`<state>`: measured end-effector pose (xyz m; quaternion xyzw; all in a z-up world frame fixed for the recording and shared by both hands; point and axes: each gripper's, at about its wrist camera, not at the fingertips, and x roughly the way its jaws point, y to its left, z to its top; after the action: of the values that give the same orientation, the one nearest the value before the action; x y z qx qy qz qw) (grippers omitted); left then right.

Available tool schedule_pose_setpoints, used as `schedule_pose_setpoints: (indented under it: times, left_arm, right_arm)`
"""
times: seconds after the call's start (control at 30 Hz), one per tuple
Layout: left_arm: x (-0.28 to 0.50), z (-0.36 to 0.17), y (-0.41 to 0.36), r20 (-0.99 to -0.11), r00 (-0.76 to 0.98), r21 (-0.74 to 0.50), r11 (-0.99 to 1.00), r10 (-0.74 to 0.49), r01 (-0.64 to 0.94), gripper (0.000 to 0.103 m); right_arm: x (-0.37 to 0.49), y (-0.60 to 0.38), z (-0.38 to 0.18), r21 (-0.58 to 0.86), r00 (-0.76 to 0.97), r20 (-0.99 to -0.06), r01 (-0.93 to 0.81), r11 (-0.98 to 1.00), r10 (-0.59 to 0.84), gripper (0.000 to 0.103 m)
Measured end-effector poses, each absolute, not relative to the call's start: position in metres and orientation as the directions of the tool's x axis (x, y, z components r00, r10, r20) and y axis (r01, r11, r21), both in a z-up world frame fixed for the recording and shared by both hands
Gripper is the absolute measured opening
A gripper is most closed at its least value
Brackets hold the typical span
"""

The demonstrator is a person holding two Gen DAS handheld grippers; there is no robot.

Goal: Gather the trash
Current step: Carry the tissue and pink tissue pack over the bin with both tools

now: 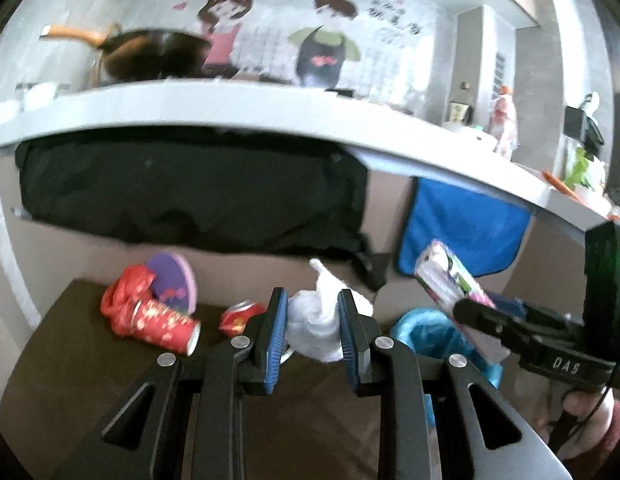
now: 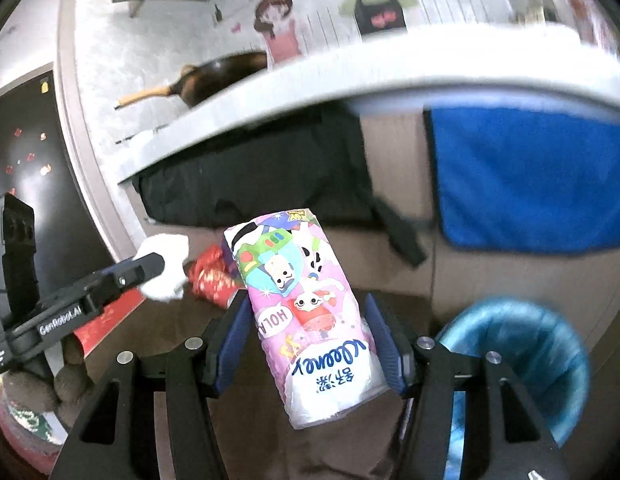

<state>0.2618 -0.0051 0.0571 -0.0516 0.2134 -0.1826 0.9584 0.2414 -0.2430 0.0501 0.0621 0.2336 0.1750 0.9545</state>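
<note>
My left gripper point(image 1: 313, 297) is shut on a crumpled white tissue point(image 1: 310, 334), which bulges between and above the blue pads. In the right wrist view the left gripper point(image 2: 160, 265) shows side-on at the left, with the white tissue point(image 2: 170, 282) at its tip. My right gripper point(image 2: 306, 305) is shut on a pink printed tissue pack point(image 2: 288, 268) that stands tilted between its pads. In the left wrist view the right gripper point(image 1: 464, 309) and the tissue pack point(image 1: 444, 274) hang above a bin with a blue liner point(image 1: 420, 330). That blue-lined bin point(image 2: 522, 340) sits low right of the right gripper.
On the brown surface point(image 1: 70, 360) lie a red paper cup point(image 1: 168, 325), a red plastic bag point(image 1: 124, 294), a purple disc point(image 1: 174, 278) and a crushed red can point(image 1: 237, 317). A counter edge point(image 1: 230, 106) runs overhead, with a black cloth point(image 1: 190, 192) and a blue cloth point(image 1: 466, 224) hanging below it.
</note>
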Motion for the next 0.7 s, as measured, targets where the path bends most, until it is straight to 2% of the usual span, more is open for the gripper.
schedule_pose_setpoints:
  times: [0.2,0.33,0.7]
  left_arm:
    - [0.254,0.071,-0.047,-0.364,0.839,-0.159,0.915,-0.404,0.371,0.026]
    - [0.252,0.073,-0.077,-0.372,0.821,-0.146,0.901,-0.433,0.409,0.026]
    - [0.269,0.051,-0.152,-0.431,0.755,-0.130,0.862,-0.494,0.490,0.026]
  right_arm:
    - [0.222,-0.267,0.080,0.125,0.882,-0.367,-0.268,0.955,0.296,0.055]
    - [0.214,-0.295,0.083,0.127,0.904,-0.348,-0.218,0.968,0.249,0.055]
    - [0.215,-0.367,0.054,0.173,0.912,-0.380,-0.093,0.981,0.154,0.055]
